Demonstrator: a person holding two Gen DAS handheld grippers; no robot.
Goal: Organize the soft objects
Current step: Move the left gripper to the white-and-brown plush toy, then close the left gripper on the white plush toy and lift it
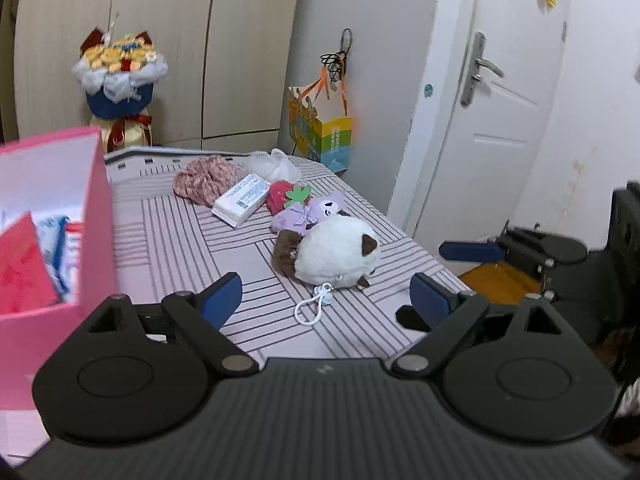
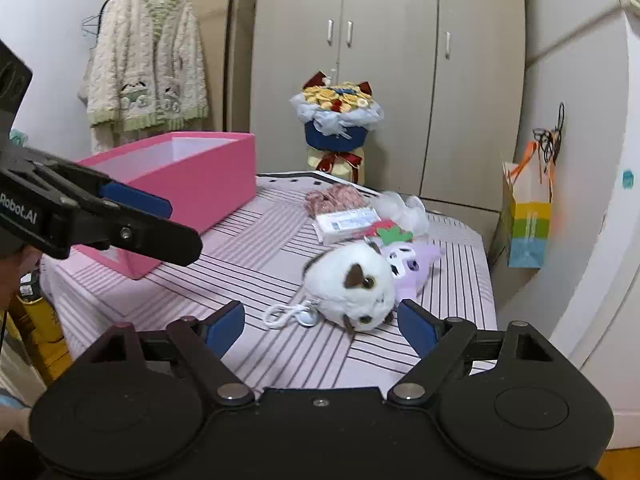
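right gripper [image 2: 320, 322] jaws wide, nothing between them; left gripper [image 1: 326, 300] likewise. white plush [image 2: 350, 286] lies just ahead of the right jaws, right of the pink box [image 2: 192, 184]. long axis runs roughly across the jaws. right hand judged nearer.
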